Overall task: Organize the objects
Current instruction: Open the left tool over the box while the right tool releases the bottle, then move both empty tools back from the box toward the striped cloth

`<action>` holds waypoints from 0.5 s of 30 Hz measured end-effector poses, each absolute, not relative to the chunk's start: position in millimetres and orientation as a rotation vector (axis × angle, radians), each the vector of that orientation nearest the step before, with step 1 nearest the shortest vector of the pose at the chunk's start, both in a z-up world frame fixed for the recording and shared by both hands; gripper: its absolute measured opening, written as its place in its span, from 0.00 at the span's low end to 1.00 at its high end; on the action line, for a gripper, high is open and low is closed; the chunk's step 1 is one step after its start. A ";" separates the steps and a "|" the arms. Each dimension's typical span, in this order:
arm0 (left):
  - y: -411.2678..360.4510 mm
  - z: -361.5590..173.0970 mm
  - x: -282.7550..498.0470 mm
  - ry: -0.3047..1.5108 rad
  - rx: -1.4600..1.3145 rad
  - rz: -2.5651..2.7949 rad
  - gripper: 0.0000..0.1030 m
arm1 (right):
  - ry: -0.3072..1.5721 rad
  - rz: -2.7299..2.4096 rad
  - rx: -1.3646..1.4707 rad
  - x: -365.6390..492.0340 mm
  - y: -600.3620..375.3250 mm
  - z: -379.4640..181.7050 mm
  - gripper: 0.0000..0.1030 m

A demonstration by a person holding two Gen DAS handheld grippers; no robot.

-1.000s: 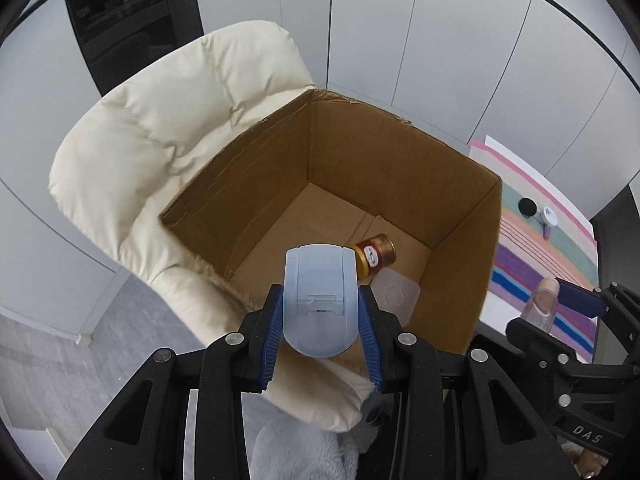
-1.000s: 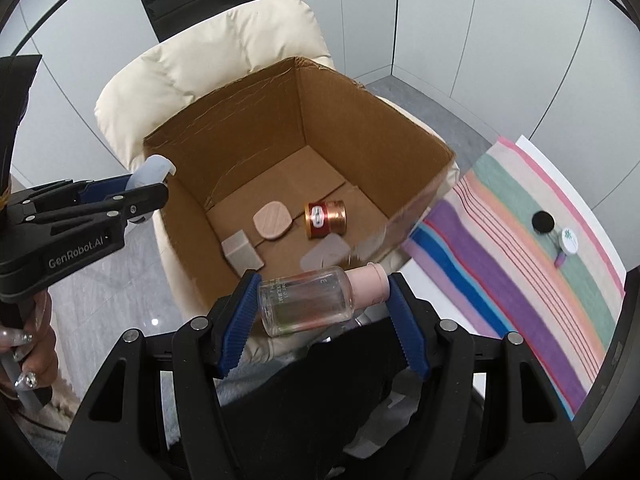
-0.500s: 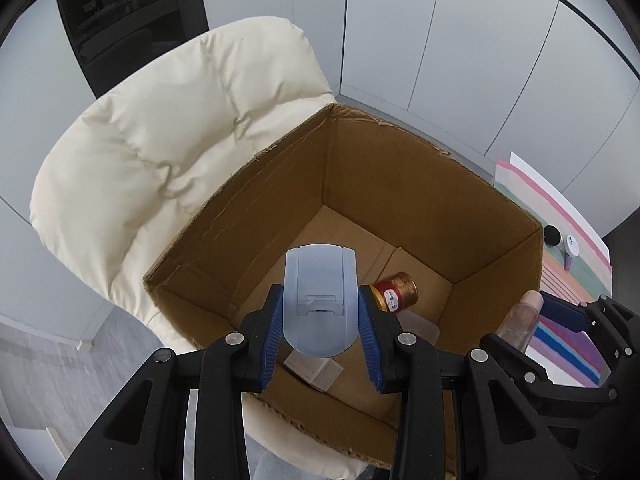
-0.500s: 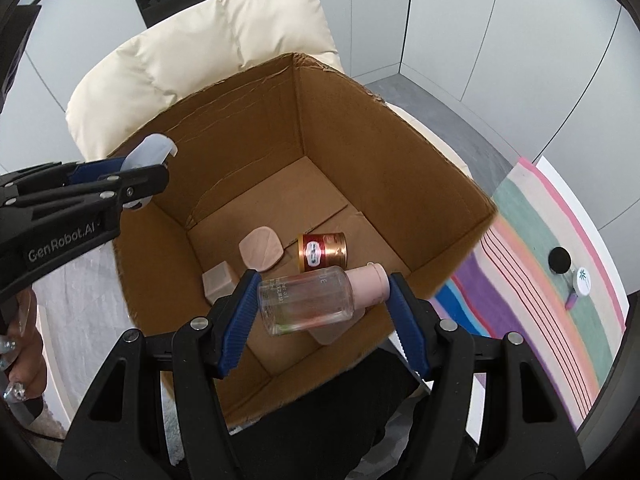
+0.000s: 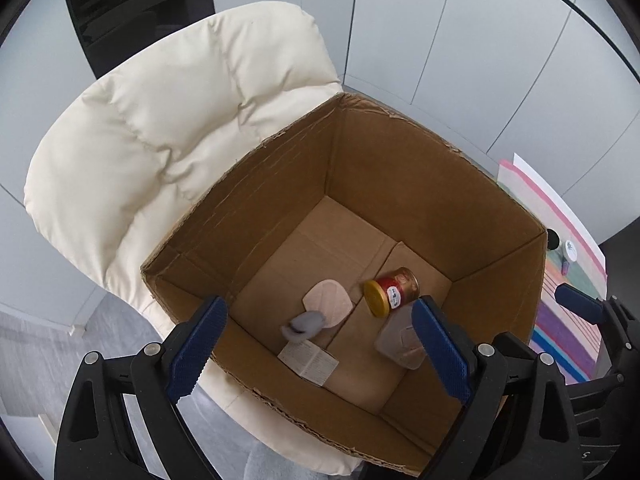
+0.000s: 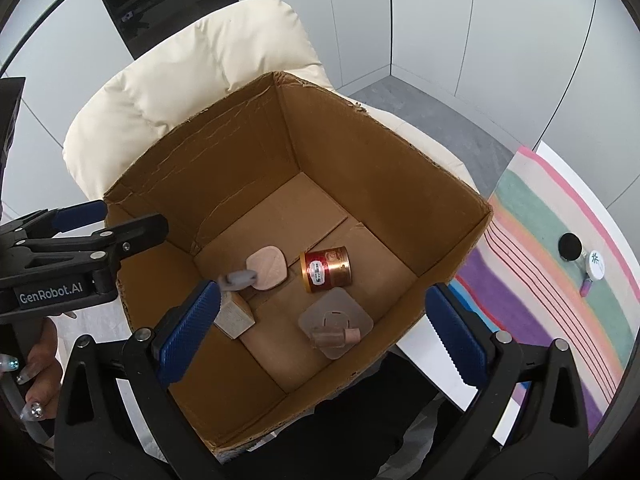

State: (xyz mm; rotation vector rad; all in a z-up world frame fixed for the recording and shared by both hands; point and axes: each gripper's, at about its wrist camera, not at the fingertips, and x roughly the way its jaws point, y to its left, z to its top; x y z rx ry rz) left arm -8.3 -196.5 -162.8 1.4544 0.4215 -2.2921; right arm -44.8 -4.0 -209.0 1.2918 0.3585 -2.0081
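My left tongs (image 5: 318, 344) and right tongs (image 6: 320, 330) both gape wide and empty above the open brown cardboard box (image 6: 400, 216). In it, the blurred grey-blue plastic case (image 5: 304, 323) and the clear glass bottle with a pink cap (image 6: 334, 336) look mid-fall; the glass could crack against the red-and-gold tin (image 6: 327, 266). The bottle's long axis lies roughly left-right, cap right.
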 end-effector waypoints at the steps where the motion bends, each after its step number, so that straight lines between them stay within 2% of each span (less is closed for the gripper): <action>1: -195.6 -162.3 -8.2 0.415 1.451 -2.295 0.92 | 0.358 -2.008 1.288 -43.7 -4.0 -208.1 1.00; 15: -172.8 -152.5 -8.5 0.324 1.397 -2.389 0.92 | 0.316 -2.079 1.274 -41.4 19.6 -193.7 1.00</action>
